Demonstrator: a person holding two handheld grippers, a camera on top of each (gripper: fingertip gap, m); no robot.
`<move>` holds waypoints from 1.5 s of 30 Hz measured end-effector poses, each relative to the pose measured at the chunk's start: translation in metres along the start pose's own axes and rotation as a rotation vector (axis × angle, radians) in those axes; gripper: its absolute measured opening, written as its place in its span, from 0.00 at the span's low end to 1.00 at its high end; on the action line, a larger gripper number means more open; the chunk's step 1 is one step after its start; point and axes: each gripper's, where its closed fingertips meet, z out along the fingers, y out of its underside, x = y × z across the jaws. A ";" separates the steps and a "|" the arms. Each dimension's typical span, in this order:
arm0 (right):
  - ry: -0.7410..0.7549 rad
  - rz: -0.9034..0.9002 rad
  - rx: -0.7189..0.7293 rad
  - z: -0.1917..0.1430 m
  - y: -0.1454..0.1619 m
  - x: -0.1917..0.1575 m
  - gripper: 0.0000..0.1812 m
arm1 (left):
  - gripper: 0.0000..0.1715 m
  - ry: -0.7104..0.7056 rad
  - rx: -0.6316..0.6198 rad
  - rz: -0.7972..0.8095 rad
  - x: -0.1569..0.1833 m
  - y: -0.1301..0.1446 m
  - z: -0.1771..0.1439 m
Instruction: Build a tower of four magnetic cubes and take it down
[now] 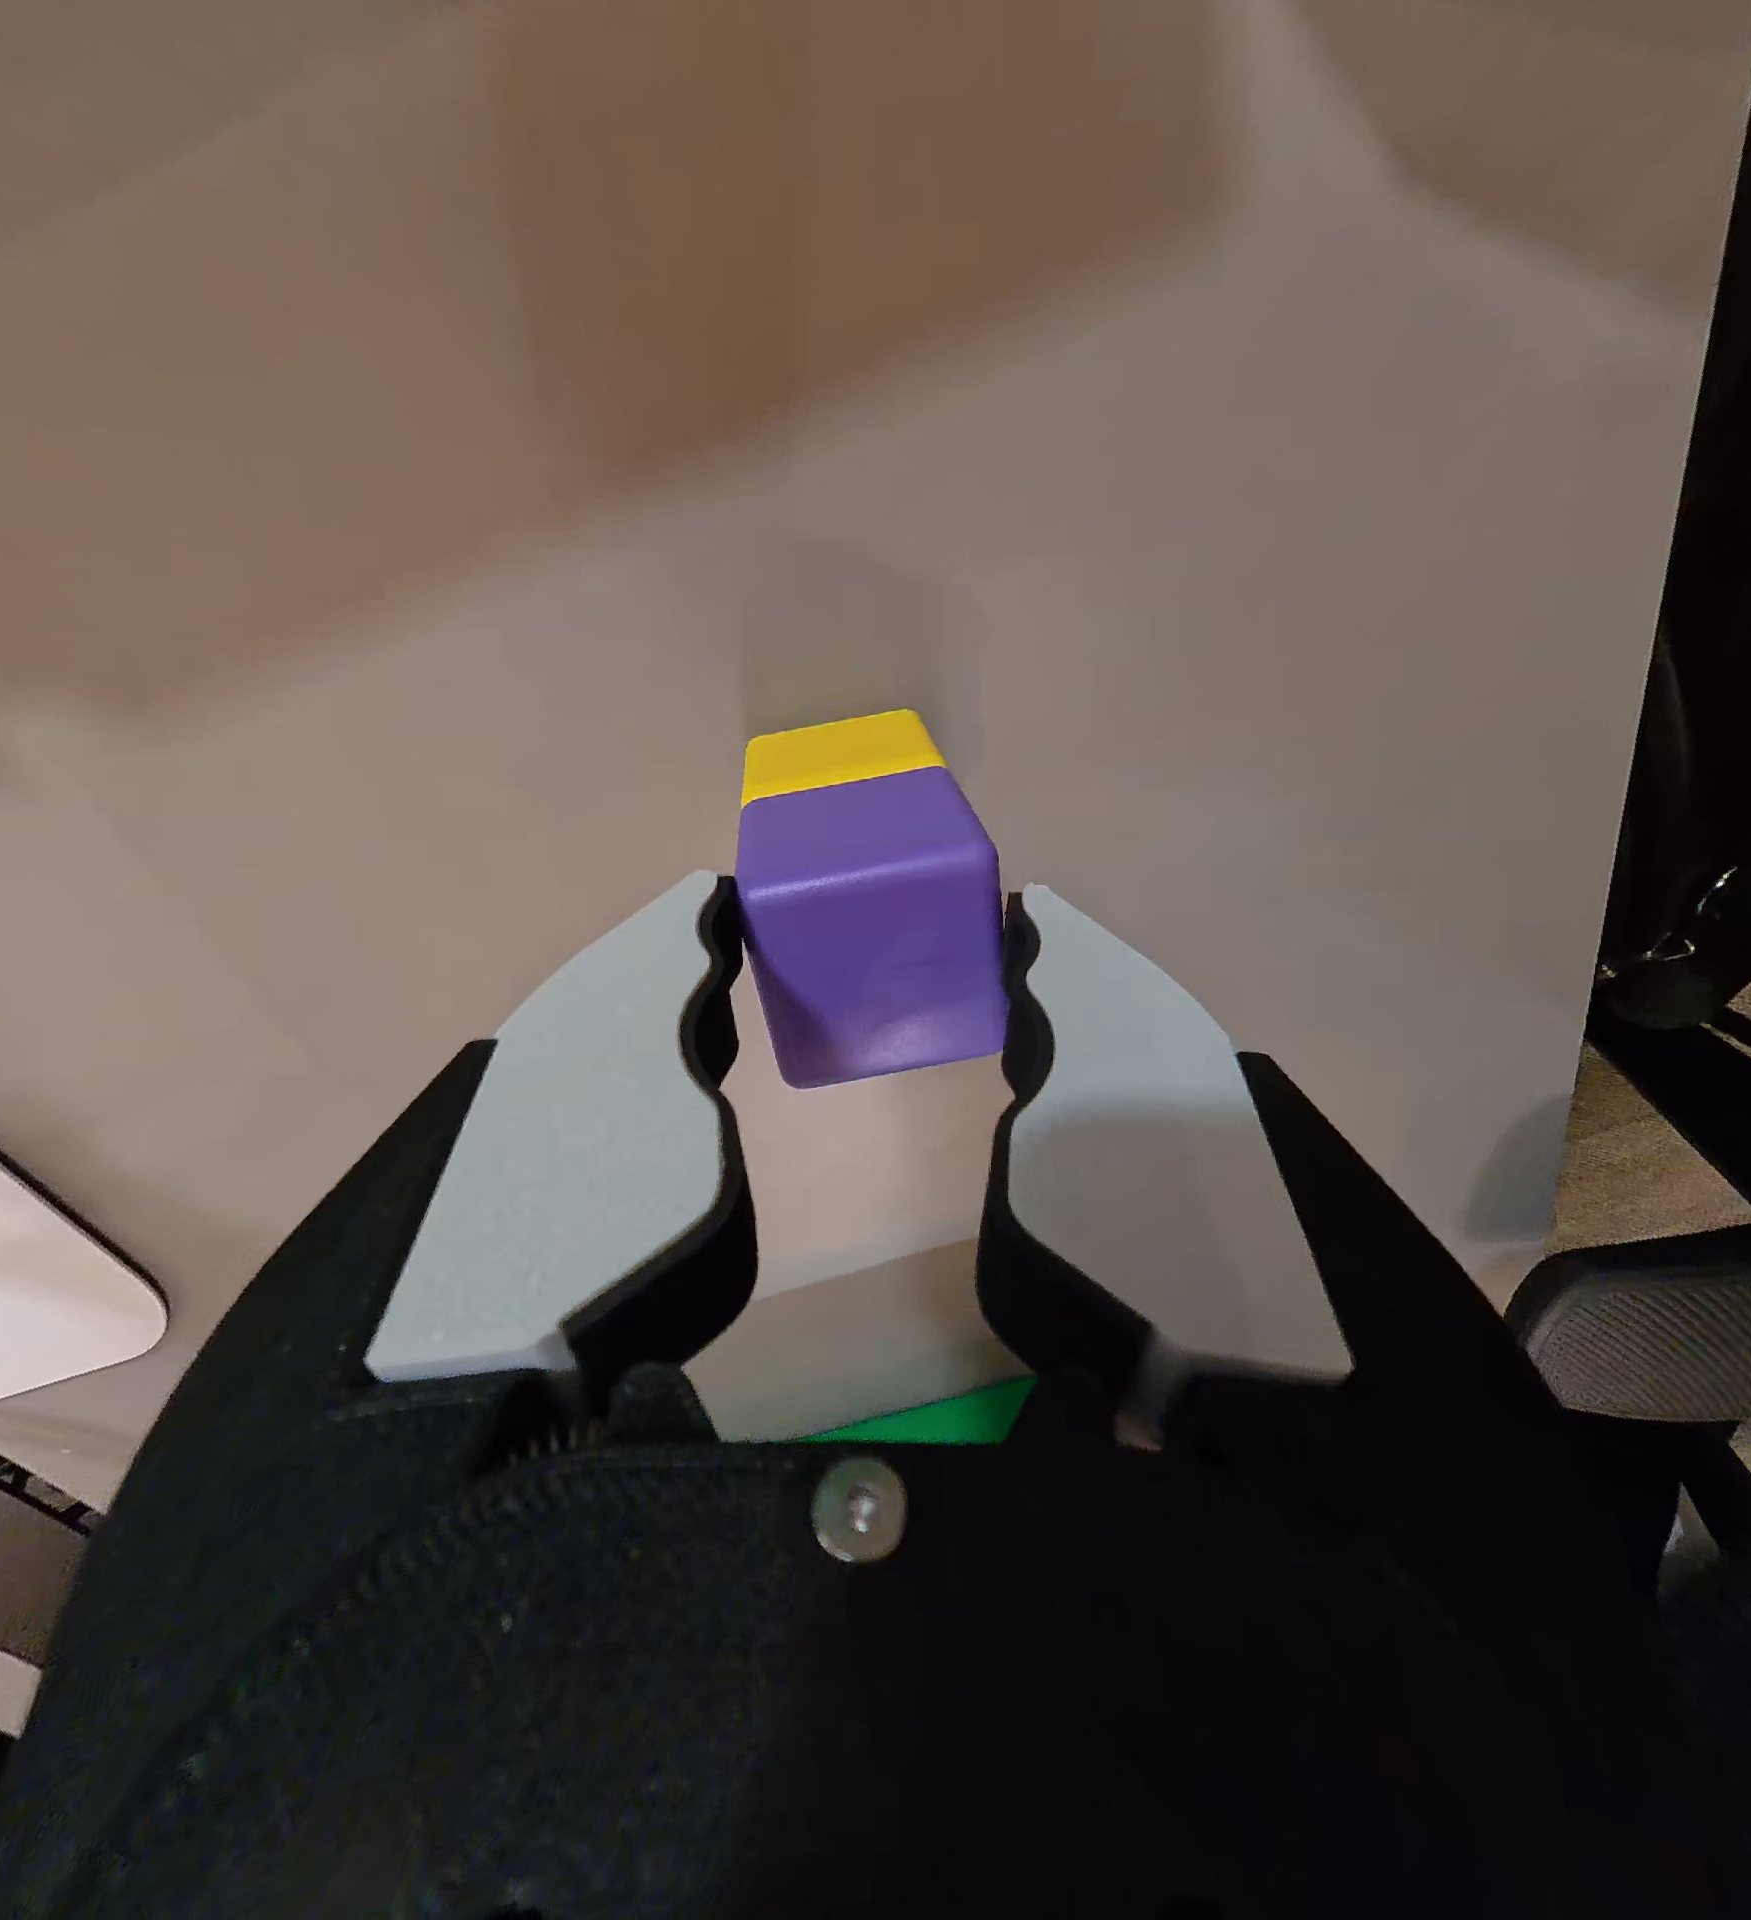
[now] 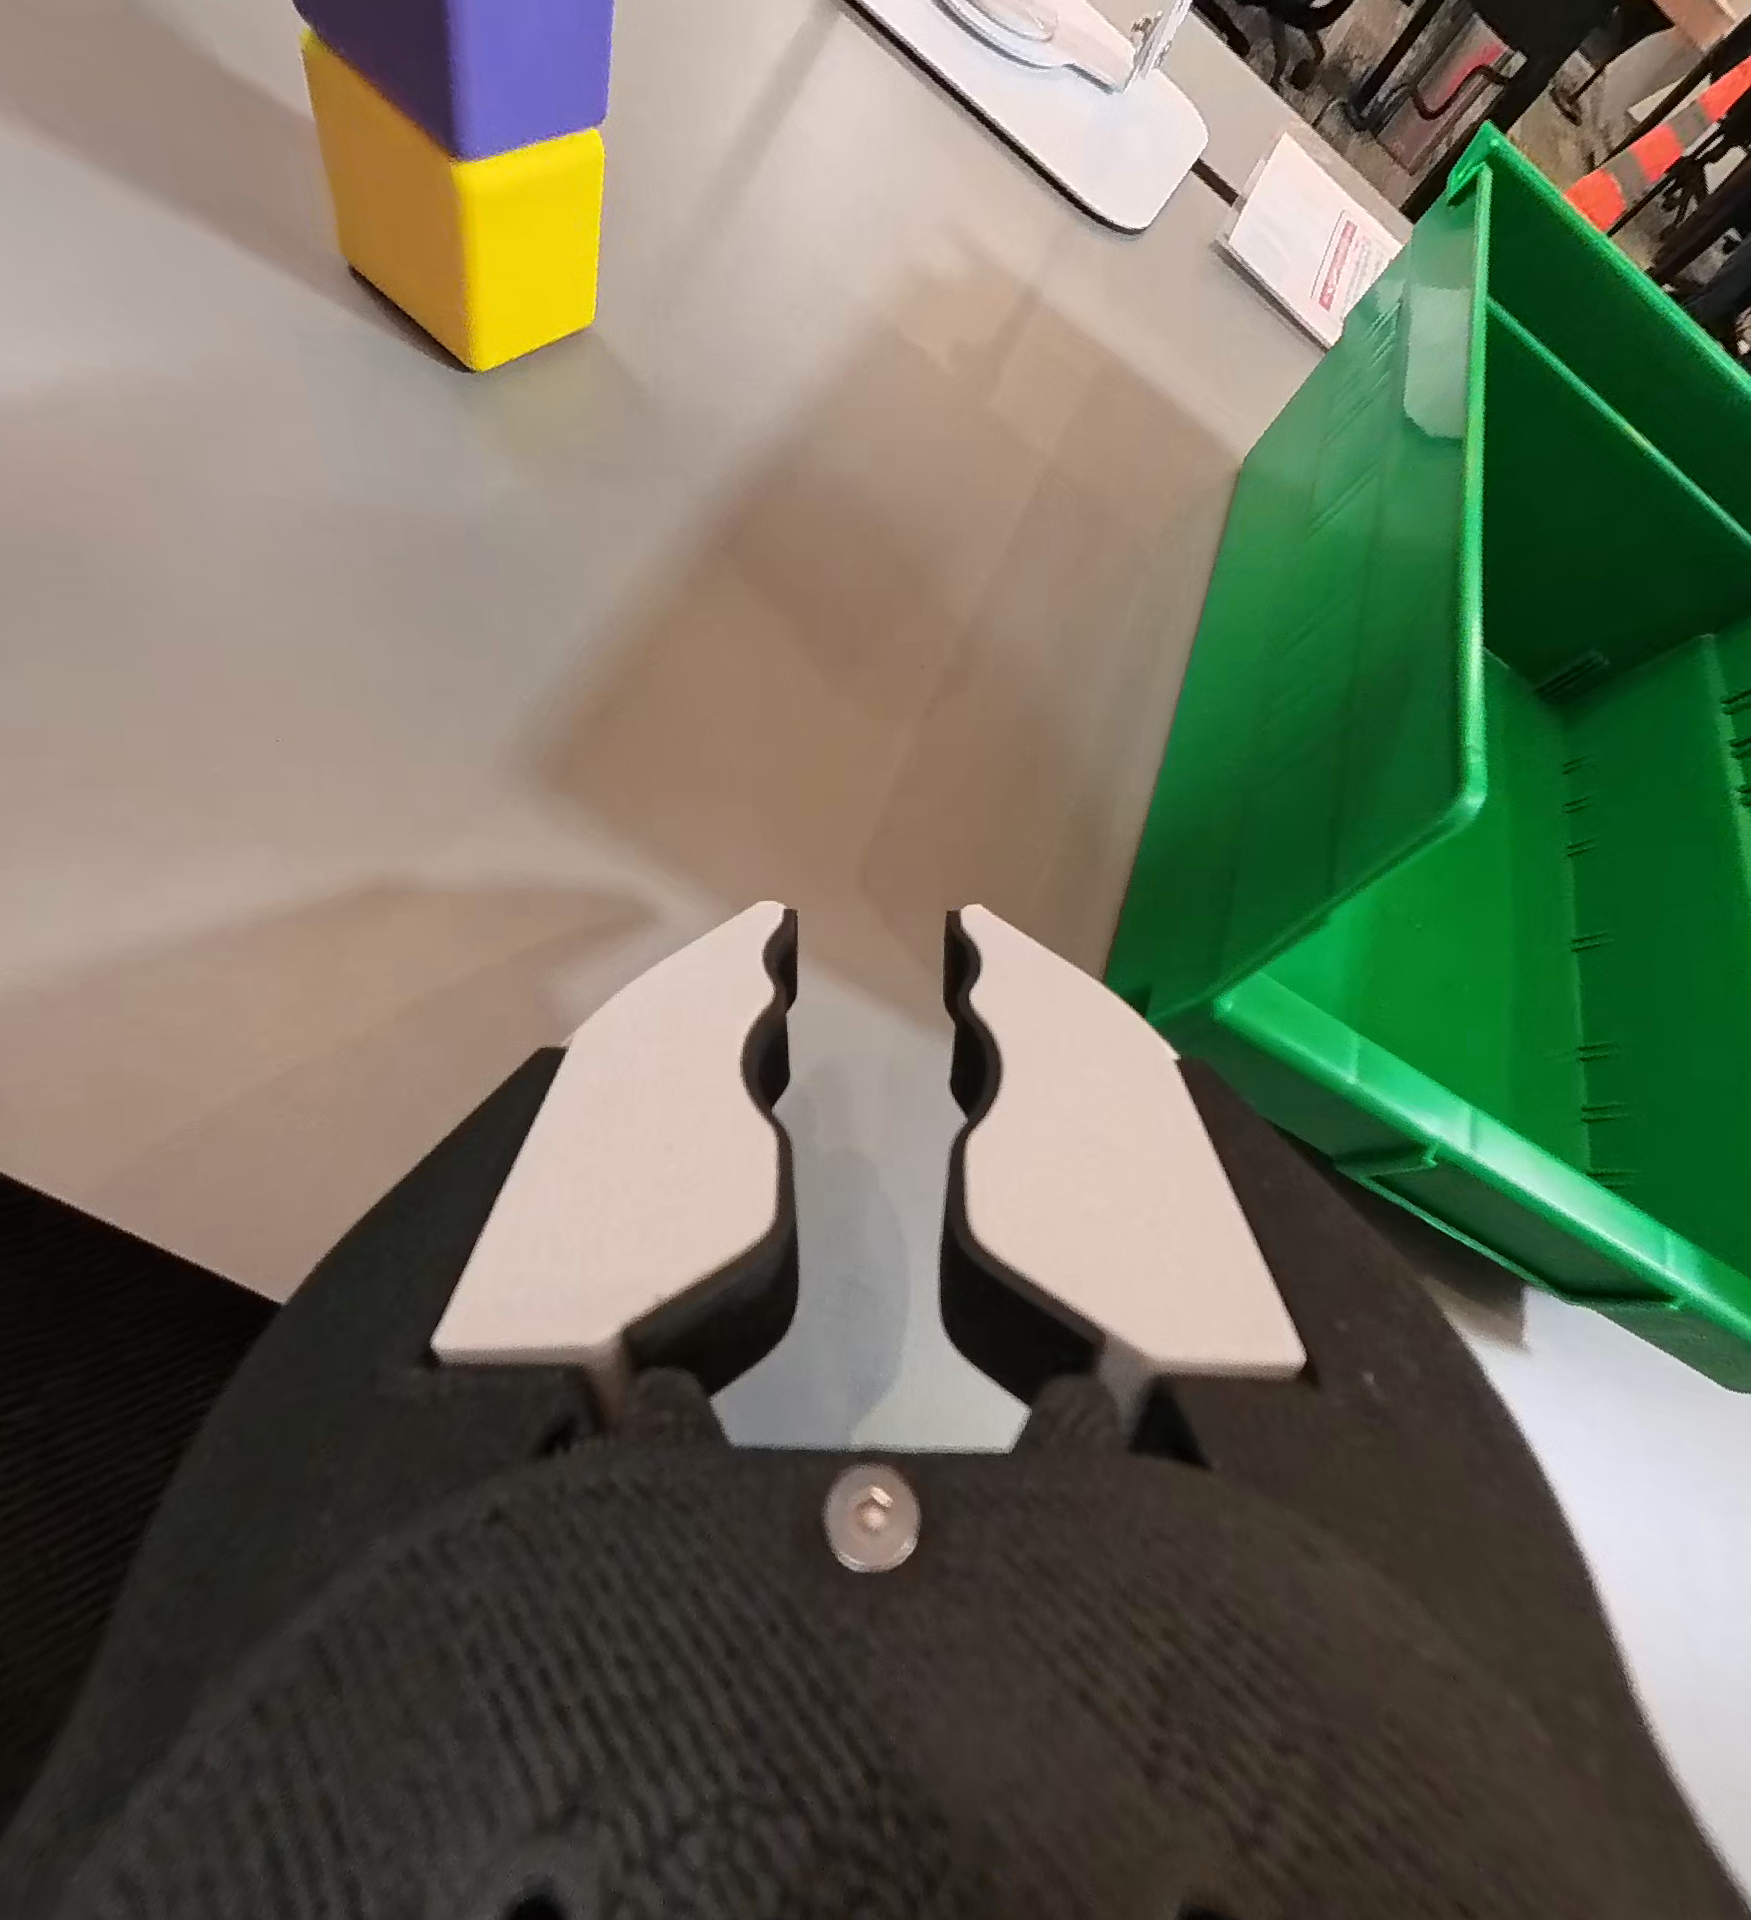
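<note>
**Purple cube between the left fingers, atop a yellow cube; right gripper empty beside a green bin**

The left gripper [image 1: 871, 914], with pale grey fingers lined in wavy black pads, has its tips on either side of a matte purple cube with rounded edges [image 1: 866, 935]. The left pad appears to touch the cube's side and the right pad lies right at its other side, so the jaws look closed on it, at about the cube's width. The purple cube sits on top of a matte yellow cube of like shape [image 1: 840, 753], of which only a strip shows behind it. Both stand on a smooth grey tabletop [image 1: 331, 623].

The right gripper [image 2: 871, 925] holds nothing; its jaws stand a narrow gap apart over bare table. In the right wrist view the stack is well ahead and to the left, the purple cube cut off by the top edge. Just to the right of this gripper stands an open green plastic storage bin with a divider wall [image 2: 1473, 727]. Beyond it lie a white flat stand base [image 2: 1089, 135] and a white printed card [image 2: 1297, 239].
</note>
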 end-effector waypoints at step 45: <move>-0.007 -0.010 0.004 0.001 -0.002 -0.002 0.15 | 0.29 -0.057 0.034 -0.097 -0.006 -0.005 -0.007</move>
